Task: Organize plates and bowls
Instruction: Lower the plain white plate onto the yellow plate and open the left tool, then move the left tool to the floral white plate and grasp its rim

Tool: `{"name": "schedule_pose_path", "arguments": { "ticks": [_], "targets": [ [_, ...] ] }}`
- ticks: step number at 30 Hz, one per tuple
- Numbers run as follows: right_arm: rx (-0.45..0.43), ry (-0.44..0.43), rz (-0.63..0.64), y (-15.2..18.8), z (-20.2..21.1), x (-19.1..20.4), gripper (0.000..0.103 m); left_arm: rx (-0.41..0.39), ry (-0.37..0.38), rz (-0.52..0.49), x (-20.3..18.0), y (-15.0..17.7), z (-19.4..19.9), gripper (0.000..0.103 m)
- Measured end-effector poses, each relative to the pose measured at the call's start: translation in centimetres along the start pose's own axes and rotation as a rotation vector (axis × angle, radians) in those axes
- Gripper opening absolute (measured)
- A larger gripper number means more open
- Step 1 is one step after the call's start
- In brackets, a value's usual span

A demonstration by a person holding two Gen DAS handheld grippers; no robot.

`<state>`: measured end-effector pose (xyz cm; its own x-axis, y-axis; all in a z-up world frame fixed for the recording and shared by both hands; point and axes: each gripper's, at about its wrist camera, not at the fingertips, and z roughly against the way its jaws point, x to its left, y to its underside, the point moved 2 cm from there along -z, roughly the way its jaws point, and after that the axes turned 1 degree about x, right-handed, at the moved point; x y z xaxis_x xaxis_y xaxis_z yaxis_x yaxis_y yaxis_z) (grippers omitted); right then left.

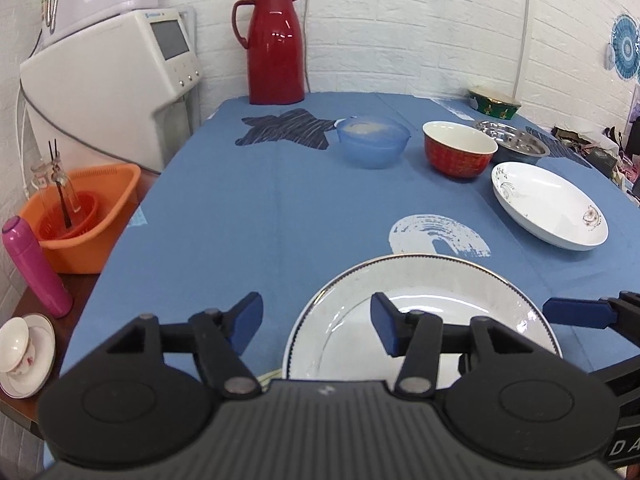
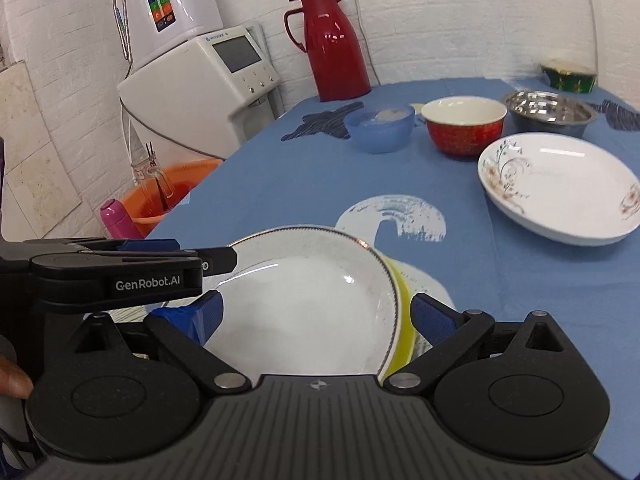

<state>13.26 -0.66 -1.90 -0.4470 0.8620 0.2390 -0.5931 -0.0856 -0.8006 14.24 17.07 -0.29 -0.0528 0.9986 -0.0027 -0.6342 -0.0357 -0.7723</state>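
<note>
While plate stack (image 2: 304, 300) sits under my spread, empty left gripper (image 1: 316, 326) & right gripper (image 2: 316, 316), floral dish (image 2: 560, 188), 3 bowls still unsorted.

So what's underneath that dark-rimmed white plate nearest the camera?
A yellow-rimmed dish peeks out beneath the white plate; most of it is covered, and anything lower is hidden.

Four bowls (image 2: 464, 128), three plates (image 2: 304, 304).

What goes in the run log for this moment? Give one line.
left claw: open, over plate rim | right claw: open, around plate stack | yellow plate: under top plate | bowls: unstacked
</note>
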Motion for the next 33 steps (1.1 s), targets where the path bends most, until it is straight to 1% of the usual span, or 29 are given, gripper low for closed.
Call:
{"name": "schedule_pose_path", "arguments": {
  "ticks": [3, 6, 11, 15, 19, 25, 33],
  "targets": [
    [-0.038, -0.001, -0.011, -0.7, 1.2, -0.9, 0.088, 0.002, -0.017, -0.025, -0.7, -0.3, -0.2, 0.055],
    [-0.05, 0.011, -0.039, -1.1, 2.0, -2.4, 0.088, 0.0, 0.001, -0.04, -1.6, -0.5, -0.2, 0.057],
    [-0.062, 0.079, -0.079, -1.3, 3.2, -5.8, 0.088, -0.008, 0.025, -0.072, -3.7, -1.2, -0.2, 0.06],
    [-0.055, 0.146, -0.129, -1.1, 4.0, -9.3, 0.088, -0.011, 0.038, -0.098, -5.3, -1.9, -0.5, 0.061],
    [-0.06, 0.183, -0.188, -0.8, 4.9, -12.3, 0.088, -0.005, 0.049, -0.119, -7.0, -2.8, -1.2, 0.062],
    [-0.068, 0.213, -0.23, -0.7, 5.5, -15.4, 0.088, 0.01, 0.058, -0.172, -9.6, -4.0, -2.5, 0.064],
    [-0.072, 0.228, -0.278, -0.9, 5.4, -19.0, 0.088, 0.046, 0.071, -0.223, -12.6, -5.2, -4.4, 0.066]
  ]
}}
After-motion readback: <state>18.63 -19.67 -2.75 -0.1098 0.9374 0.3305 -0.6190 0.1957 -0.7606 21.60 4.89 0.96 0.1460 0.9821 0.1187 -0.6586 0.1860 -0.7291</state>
